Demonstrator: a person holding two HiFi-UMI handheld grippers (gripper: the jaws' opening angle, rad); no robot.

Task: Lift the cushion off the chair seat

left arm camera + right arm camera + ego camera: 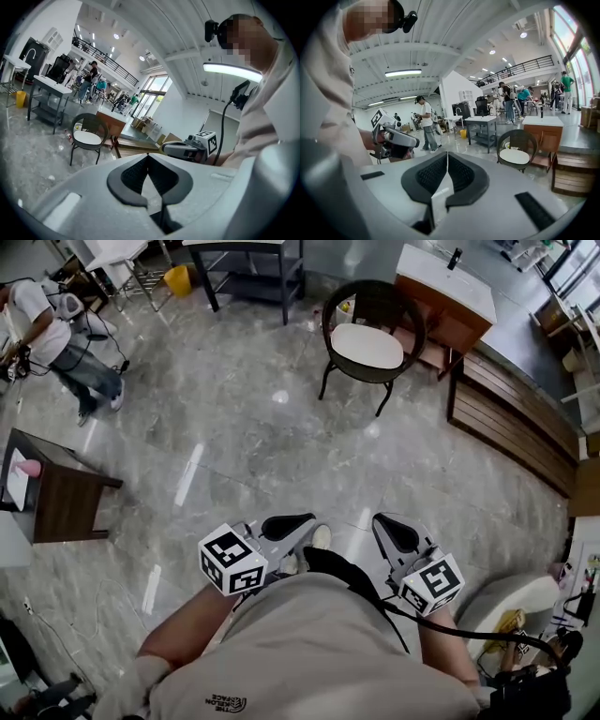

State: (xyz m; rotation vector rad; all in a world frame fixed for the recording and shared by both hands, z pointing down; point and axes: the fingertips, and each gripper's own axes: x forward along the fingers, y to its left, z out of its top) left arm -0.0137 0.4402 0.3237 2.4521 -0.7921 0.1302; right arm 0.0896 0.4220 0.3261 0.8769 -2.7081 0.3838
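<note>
- Across the grey marble floor (pixel 234 427), well ahead of both grippers: dark round-backed chair (pixel 377 301), upright on thin legs.
- On the chair seat: white cushion (pixel 367 345), lying flat, filling the seat, touched by neither gripper.
- Just right of the chair: wooden cabinet (pixel 457 329) with a white top; beside it, a low slatted wooden platform (pixel 511 418).
- At bottom centre of the head view, close to the person's torso: left gripper (pixel 286 524) and right gripper (pixel 398 532), side by side, near each other, both tilted slightly downward and facing the chair.
- Left gripper: jaws closed, dark pads meeting at the tips, nothing between them.
- Right gripper: jaws likewise closed tip to tip, empty.
- At the left edge of the head view: dark wooden table (pixel 61 498), carrying a pink item too small to identify.
- At upper left: another person (pixel 56 343), standing; farther back, a yellow bin (pixel 178 279) on the floor.
</note>
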